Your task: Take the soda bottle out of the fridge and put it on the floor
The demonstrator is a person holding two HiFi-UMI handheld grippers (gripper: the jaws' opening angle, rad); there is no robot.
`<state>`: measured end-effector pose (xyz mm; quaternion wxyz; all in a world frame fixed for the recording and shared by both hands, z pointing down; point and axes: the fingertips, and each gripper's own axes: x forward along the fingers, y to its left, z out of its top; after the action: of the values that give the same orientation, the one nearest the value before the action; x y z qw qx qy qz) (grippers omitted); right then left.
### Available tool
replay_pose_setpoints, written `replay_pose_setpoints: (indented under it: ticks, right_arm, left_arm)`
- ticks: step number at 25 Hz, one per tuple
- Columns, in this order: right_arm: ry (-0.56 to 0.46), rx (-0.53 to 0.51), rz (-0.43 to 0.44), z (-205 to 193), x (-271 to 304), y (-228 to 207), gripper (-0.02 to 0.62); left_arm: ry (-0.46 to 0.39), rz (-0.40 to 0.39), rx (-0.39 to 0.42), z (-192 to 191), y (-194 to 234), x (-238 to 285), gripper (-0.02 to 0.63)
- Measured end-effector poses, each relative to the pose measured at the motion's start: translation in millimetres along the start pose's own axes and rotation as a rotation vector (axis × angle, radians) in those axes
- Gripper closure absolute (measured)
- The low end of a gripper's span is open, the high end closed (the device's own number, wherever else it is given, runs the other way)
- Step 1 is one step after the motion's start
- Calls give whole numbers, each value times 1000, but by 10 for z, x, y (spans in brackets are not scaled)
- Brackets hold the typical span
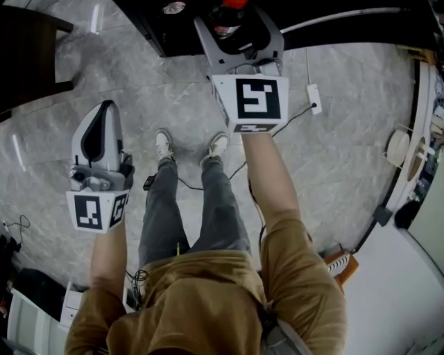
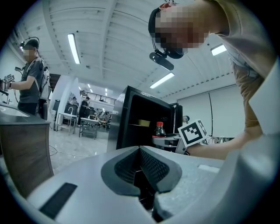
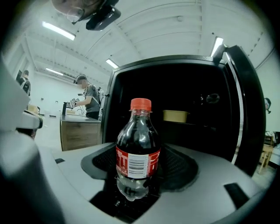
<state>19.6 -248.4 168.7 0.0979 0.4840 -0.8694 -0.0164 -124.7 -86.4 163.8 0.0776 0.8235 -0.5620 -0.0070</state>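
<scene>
The soda bottle, dark cola with a red cap and red label, stands upright between the jaws of my right gripper, which is shut on its lower body. In the head view the right gripper holds the bottle just in front of the open black fridge, above the grey marble floor. The fridge interior is dark behind the bottle. My left gripper hangs apart at the left, shut and holding nothing. From the left gripper the bottle shows far off beside the fridge.
A yellowish container sits on a fridge shelf, and the door stands open at the right. A power strip with a cable lies on the floor. The person's shoes are below the fridge. A wooden counter stands left.
</scene>
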Motion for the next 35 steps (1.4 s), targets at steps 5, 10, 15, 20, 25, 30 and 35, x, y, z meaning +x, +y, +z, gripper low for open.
replay_pose_setpoints:
  ticks: [5, 10, 15, 20, 25, 30, 35]
  right_arm:
    - [-50, -4, 42, -173, -314, 117, 299]
    - [-34, -8, 79, -635, -554, 236, 299]
    - [-12, 7, 93, -1186, -610, 323, 299]
    - [-13, 9, 104, -1680, -621, 463, 299]
    - [-13, -11, 114, -2181, -529, 527, 299]
    - [-28, -24, 123, -2670, -385, 676, 299]
    - [-38, -31, 138, -3181, -257, 769, 299]
  left_arm:
    - [10, 8, -3, -370, -98, 20, 604]
    - [8, 9, 11, -856, -165, 36, 604]
    - [14, 9, 30, -1342, -147, 38, 604]
    - [12, -2, 49, -1802, -85, 18, 604]
    - [-1, -16, 73, -2256, -7, 123, 604]
    - [1, -30, 98, -2789, 100, 202, 604]
    - [1, -33, 119, -3311, 222, 309, 604]
